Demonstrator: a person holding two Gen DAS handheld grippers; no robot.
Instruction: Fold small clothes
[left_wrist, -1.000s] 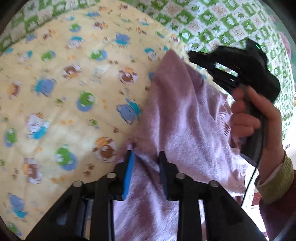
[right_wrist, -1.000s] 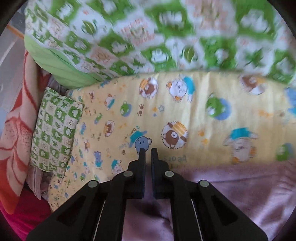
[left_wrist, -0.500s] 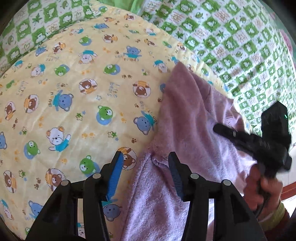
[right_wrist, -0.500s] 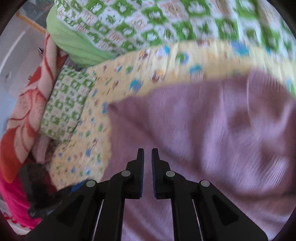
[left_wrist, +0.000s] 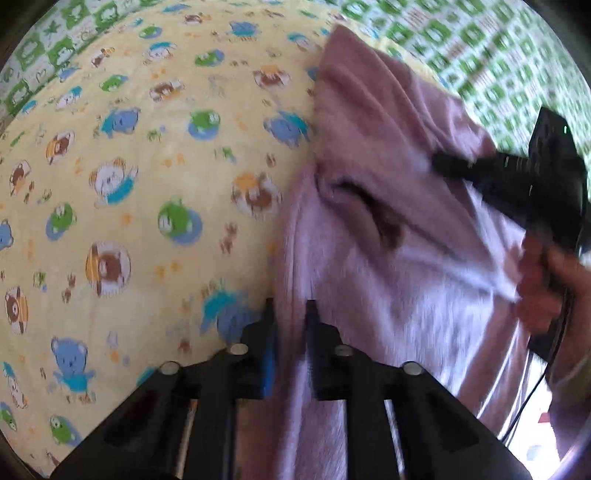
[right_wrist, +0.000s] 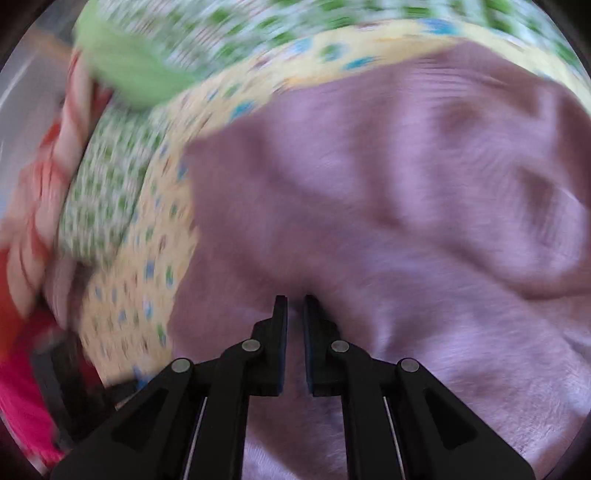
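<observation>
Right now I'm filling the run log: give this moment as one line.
step: folding | left gripper: just closed on fuzzy lilac knit garment edge | right gripper: shut on garment | surface: yellow bear-print blanket

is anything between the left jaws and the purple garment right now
Nothing visible. The left gripper has just been closing its jaws and is now shut on the edge of the purple garment, which lies on the yellow bear-print sheet.
</observation>
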